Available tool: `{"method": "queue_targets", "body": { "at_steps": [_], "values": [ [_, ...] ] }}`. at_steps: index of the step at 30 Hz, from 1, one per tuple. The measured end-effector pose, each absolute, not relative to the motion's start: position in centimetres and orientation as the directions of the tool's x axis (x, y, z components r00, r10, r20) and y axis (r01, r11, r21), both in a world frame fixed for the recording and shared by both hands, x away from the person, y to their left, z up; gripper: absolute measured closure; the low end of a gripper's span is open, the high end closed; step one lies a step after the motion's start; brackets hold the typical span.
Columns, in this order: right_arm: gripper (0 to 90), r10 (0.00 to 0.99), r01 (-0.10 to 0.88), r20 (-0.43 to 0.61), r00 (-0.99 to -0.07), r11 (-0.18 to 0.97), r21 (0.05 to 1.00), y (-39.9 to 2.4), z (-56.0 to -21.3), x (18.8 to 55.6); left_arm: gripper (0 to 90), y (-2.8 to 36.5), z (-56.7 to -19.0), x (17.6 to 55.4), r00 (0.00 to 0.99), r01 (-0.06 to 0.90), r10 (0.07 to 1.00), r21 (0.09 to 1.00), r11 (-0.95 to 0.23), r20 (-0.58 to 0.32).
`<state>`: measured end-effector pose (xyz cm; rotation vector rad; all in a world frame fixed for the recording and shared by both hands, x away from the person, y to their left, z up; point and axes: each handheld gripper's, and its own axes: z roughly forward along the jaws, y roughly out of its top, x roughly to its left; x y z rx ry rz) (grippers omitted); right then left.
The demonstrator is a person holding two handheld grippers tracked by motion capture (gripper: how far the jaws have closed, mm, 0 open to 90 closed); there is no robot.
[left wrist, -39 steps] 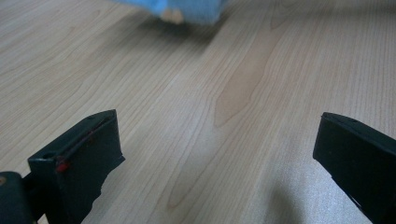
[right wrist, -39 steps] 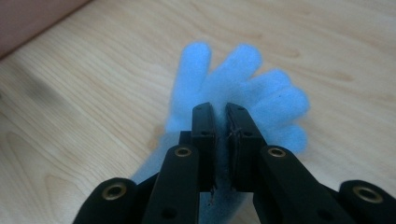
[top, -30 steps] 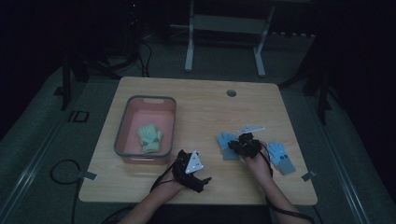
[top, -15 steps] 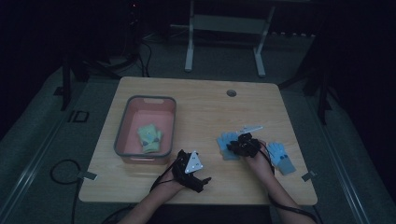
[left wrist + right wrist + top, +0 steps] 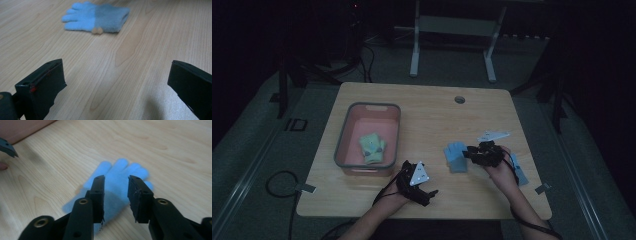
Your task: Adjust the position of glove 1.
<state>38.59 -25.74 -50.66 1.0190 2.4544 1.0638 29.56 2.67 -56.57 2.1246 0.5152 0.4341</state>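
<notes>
A light blue glove lies flat on the wooden table, right of centre. My right gripper sits at its right edge. In the right gripper view the right gripper hovers over the blue glove with its jaws a narrow gap apart and nothing pinched. A second blue glove lies partly under the right hand. My left gripper rests near the front edge, and in its own view the left gripper stands wide open with a blue glove on the table ahead.
A pink bin with a grey rim stands at the table's left, holding green gloves. The table has a cable hole at the back. A metal frame stands on the floor beyond the table.
My right gripper has edged slightly along the blue glove. The left gripper has stayed where it was.
</notes>
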Motion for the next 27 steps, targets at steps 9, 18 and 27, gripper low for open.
{"method": "queue_targets", "body": {
  "at_steps": [9, 18, 27],
  "values": [
    [67.4, 0.741, 0.507, 0.006, -0.672, 0.454, 0.733, -30.0, -49.6, 38.2, 1.4, 2.7, -56.5, 29.6, 0.854, 0.203, 0.507, 0.827, -0.524, 0.112],
    [66.6, 0.786, 0.535, -0.004, -0.618, 0.425, 0.73, -34.6, -49.3, 37.5, 1.4, 2.7, -56.5, 29.6, 0.854, 0.205, 0.508, 0.825, -0.526, 0.111],
    [63.6, 0.803, 0.569, -0.003, -0.595, 0.424, 0.705, -38.5, -50.1, 36.8, 1.4, 2.6, -56.6, 29.6, 0.854, 0.203, 0.507, 0.823, -0.53, 0.116]
  ]
}}
